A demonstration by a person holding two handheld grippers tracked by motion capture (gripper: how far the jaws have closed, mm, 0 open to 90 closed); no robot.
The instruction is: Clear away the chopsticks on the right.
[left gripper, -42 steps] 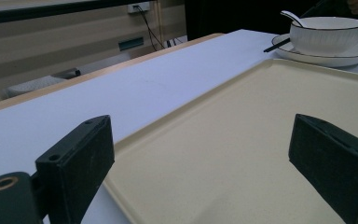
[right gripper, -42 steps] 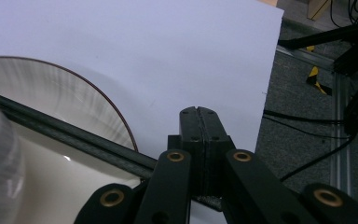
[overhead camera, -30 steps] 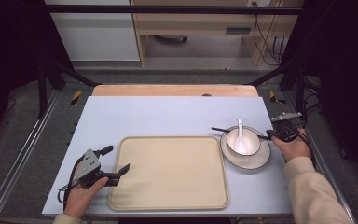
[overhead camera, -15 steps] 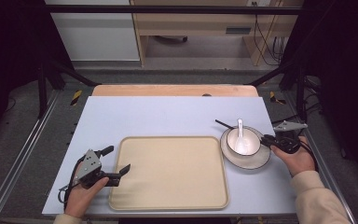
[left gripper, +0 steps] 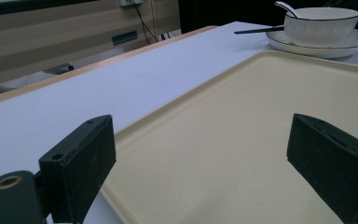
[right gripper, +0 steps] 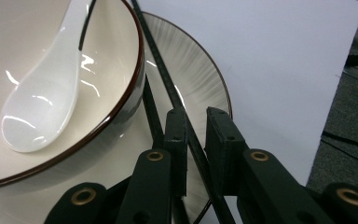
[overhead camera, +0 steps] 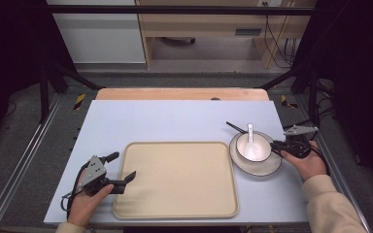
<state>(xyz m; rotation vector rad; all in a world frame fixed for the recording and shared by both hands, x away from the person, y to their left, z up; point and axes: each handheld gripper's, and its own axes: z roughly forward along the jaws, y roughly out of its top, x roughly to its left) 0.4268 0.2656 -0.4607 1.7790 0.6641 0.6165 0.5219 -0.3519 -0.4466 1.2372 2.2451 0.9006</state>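
A pale blue counter [overhead camera: 175,119] carries a white bowl [overhead camera: 240,145] with a dark rim, standing on a wider white plate [overhead camera: 257,169] near the counter's right edge. A white ceramic spoon [overhead camera: 250,136] lies in the bowl, its handle leaning over the far rim. A wooden strip [overhead camera: 175,93] runs along the counter's far edge. Beyond it, on the grey floor [overhead camera: 175,77], stand a white cabinet [overhead camera: 97,34] and a wooden desk [overhead camera: 199,22], with dark cables [overhead camera: 274,43] hanging at the desk's right.

Table evenly lit; surroundings dark; glare on spoon [right gripper: 42,100]; near tongs blurred
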